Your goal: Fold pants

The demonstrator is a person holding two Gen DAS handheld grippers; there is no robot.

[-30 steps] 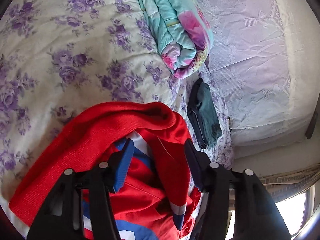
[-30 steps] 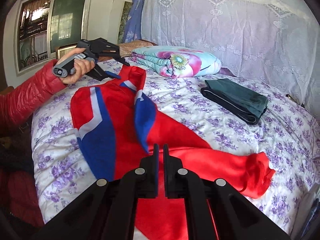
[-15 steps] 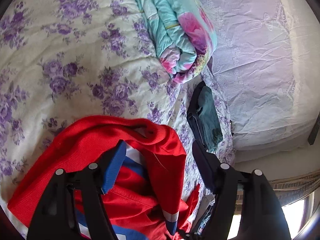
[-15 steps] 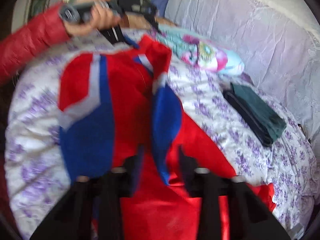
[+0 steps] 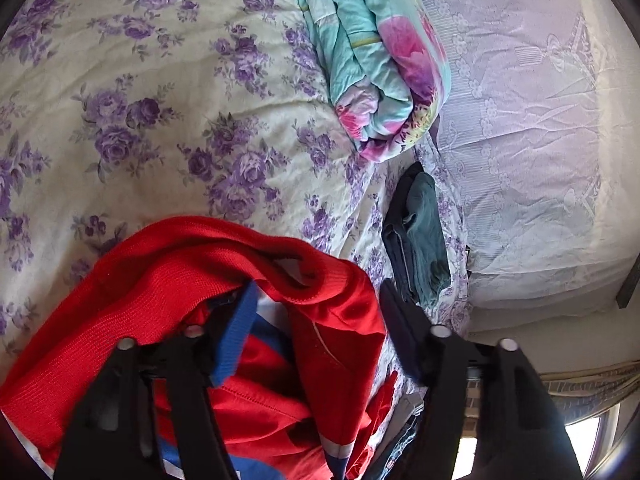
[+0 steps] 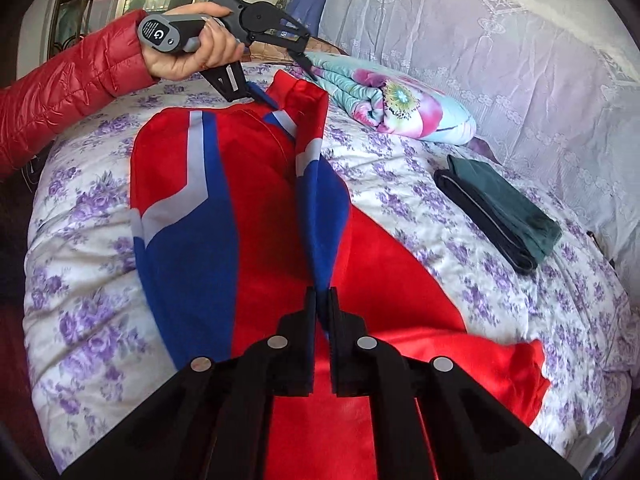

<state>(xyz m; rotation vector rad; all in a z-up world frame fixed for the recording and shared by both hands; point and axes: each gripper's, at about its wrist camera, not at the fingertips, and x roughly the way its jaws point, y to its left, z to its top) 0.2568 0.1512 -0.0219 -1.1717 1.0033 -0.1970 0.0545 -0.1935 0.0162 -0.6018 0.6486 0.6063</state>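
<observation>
Right wrist view, right gripper (image 6: 322,300) fingers pinching pants (image 6: 256,216) again after opening, left gripper (image 5: 316,320) fingers spread at waistband, bed (image 6: 460,216) beneath.

The pants (image 6: 256,216) are showing bright red with blue panels and grey-white stripes. The bedsheet (image 6: 460,256) is wearing a cream ground with purple flowers. The folded blanket (image 6: 400,108) is showing turquoise with pink blossoms. The folded garment (image 6: 508,212) is looking dark green. The sleeve (image 6: 68,88) is shining red, and the curtain (image 6: 500,40) is looking pale lilac.
</observation>
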